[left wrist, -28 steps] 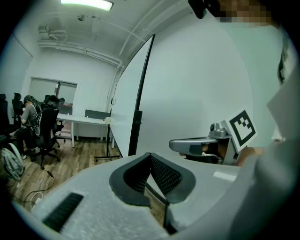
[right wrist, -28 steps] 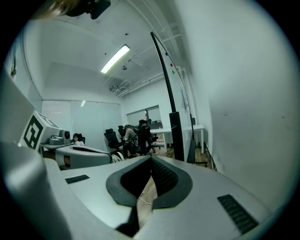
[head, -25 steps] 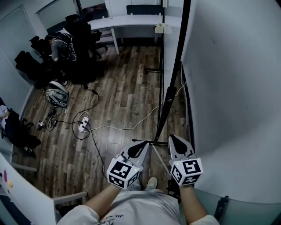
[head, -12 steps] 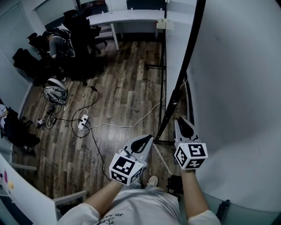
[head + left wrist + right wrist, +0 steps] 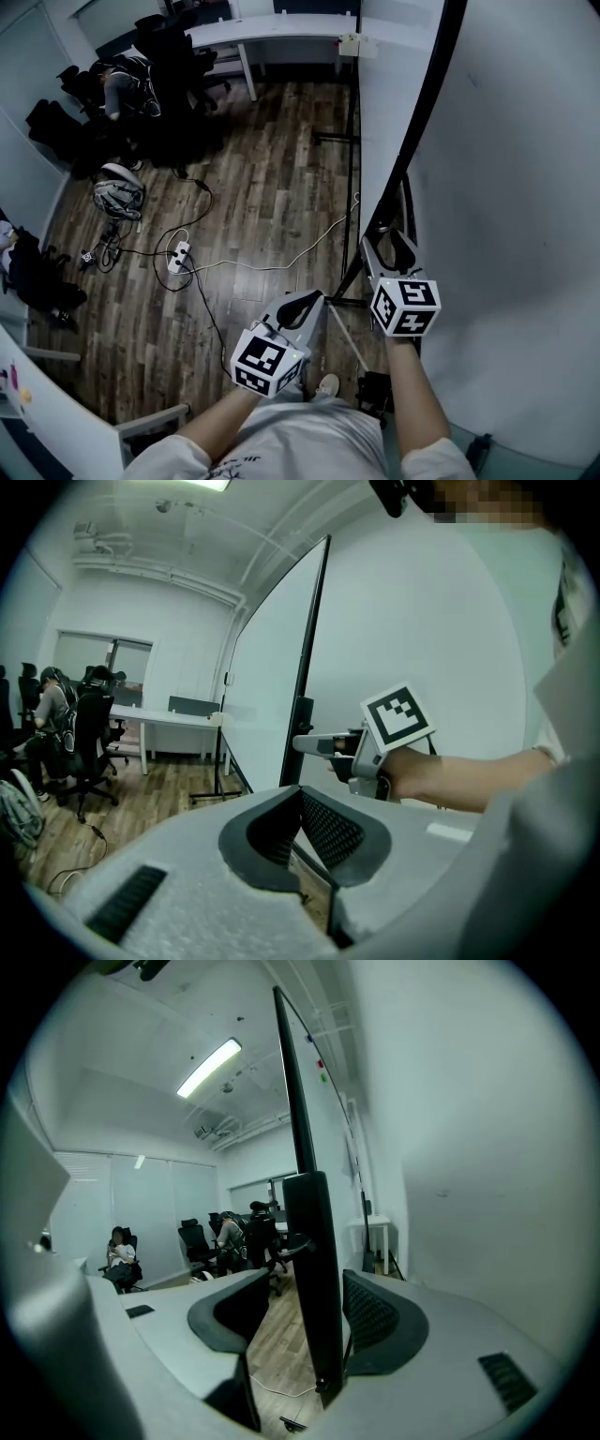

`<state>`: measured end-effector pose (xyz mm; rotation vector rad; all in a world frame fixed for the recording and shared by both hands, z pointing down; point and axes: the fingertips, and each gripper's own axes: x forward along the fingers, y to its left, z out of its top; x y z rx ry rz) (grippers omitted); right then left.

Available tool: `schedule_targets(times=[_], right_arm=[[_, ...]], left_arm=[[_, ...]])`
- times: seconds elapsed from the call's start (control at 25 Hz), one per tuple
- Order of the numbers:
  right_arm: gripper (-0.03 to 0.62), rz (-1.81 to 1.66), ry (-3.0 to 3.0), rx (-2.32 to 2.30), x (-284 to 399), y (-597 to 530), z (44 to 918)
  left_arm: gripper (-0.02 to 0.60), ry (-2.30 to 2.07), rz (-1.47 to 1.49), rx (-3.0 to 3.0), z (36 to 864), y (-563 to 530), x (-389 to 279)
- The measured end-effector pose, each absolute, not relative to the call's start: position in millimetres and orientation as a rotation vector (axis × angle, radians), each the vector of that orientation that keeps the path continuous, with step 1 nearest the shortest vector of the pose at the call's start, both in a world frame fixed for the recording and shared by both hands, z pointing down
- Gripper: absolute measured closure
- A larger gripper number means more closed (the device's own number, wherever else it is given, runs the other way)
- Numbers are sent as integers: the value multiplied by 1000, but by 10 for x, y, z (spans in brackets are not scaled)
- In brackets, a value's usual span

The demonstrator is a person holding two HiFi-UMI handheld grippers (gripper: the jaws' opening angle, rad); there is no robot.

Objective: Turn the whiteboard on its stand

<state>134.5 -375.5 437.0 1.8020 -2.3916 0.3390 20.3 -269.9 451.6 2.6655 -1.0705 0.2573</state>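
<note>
The whiteboard (image 5: 511,187) fills the right of the head view, its black frame edge (image 5: 427,103) running down to the stand's foot (image 5: 345,298). My right gripper (image 5: 392,246) is at the lower part of that edge. Its jaws are opening, and the frame edge (image 5: 314,1269) stands between them with a gap at the left pad. In the left gripper view the right gripper (image 5: 314,744) points at the black edge (image 5: 302,724). My left gripper (image 5: 302,302) hangs shut and empty left of the stand, apart from the board.
A white power strip (image 5: 178,258) and cables (image 5: 281,267) lie on the wood floor. A helmet (image 5: 118,194) lies at the left. Office chairs and a seated person (image 5: 122,84) are by the white desk (image 5: 272,33). Another white panel (image 5: 380,112) stands behind the board.
My right gripper moved up and forward onto the board's black edge, and its jaws went from shut to open astride it. The left gripper barely moved.
</note>
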Motion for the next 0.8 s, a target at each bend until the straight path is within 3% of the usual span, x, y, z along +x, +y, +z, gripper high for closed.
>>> schedule_targets(times=[0.8], right_arm=[[394, 385, -2243, 1863, 1371, -4183, 4645]], left_arm=[[572, -1124, 281, 2613, 4604, -2738, -20]])
